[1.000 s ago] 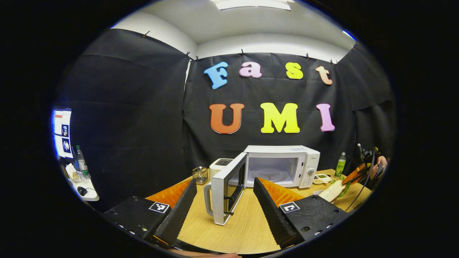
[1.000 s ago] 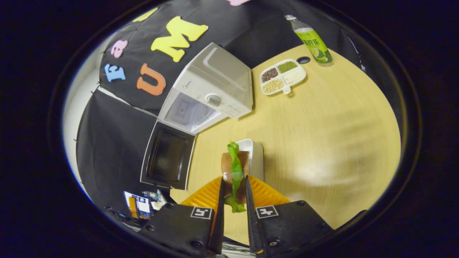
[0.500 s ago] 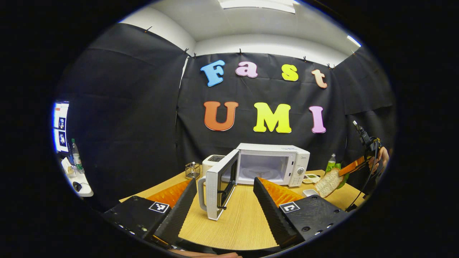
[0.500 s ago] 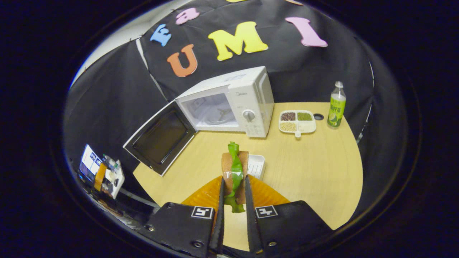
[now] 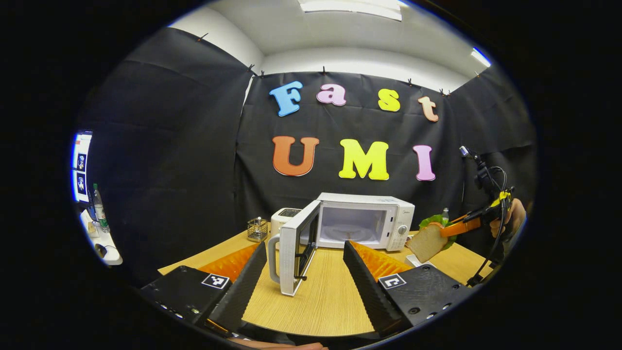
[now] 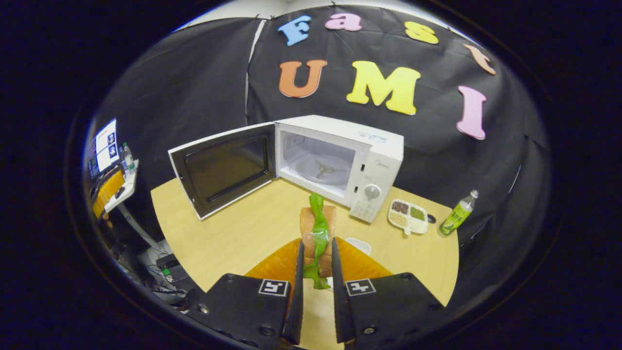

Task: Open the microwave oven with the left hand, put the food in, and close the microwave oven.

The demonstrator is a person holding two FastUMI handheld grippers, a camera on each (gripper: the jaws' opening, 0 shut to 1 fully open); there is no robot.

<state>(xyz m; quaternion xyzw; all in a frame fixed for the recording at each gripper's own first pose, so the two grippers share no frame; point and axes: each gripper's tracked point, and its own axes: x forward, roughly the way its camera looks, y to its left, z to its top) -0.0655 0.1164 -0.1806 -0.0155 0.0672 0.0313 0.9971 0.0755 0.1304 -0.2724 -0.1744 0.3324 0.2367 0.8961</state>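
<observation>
Right gripper (image 6: 316, 272) clamped on the sandwich (image 6: 318, 228), bread with lettuce, held edge-up in the air in front of the microwave (image 6: 340, 155), door (image 6: 223, 167) swung wide. Left gripper (image 5: 305, 272) open, empty, hanging back near the door. Best bet: carry the sandwich straight into the cavity, lay it flat on the turntable (image 6: 323, 170), stay clear of the door frame.

The white microwave (image 6: 340, 160) stands on the counter (image 6: 233, 233) with its door (image 6: 223, 167) swung wide to the left, cavity empty, while the lettuce-filled sandwich (image 6: 318, 233) hangs upright in front of it, off the counter.
</observation>
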